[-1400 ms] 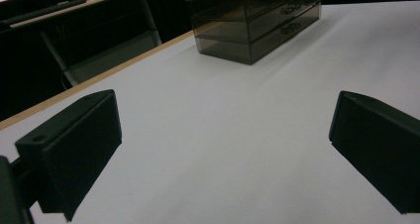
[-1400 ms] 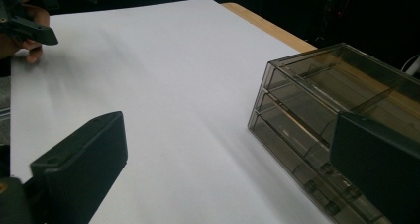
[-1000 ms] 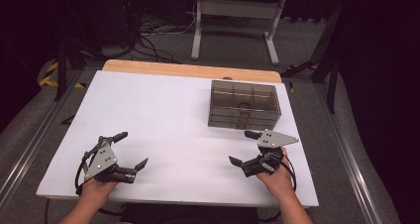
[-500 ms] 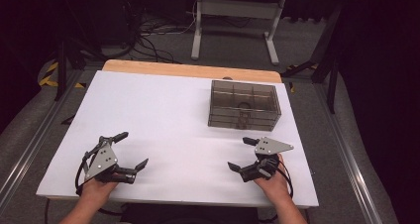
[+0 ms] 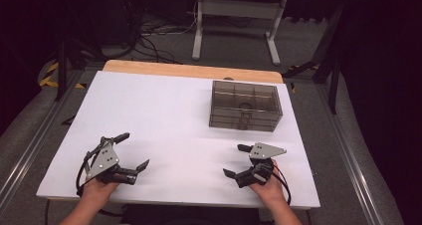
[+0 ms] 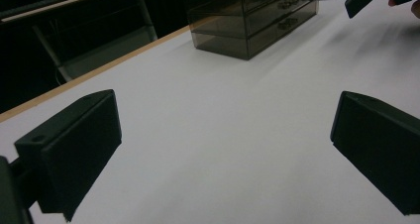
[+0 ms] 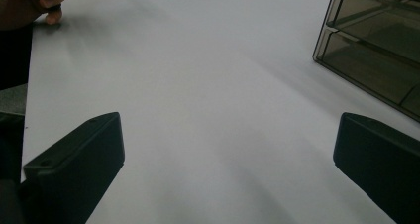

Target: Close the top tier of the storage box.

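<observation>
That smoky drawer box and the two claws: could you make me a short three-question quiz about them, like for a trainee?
1. True or false: the left claw grips the drawer box.
2. Which claw is nearer the box? A) left B) right
3. Fill in: both claws hover above the white ___.

Key: 1 false, both claws are open and hold nothing. 2 B, the right claw. 3 table.
</observation>
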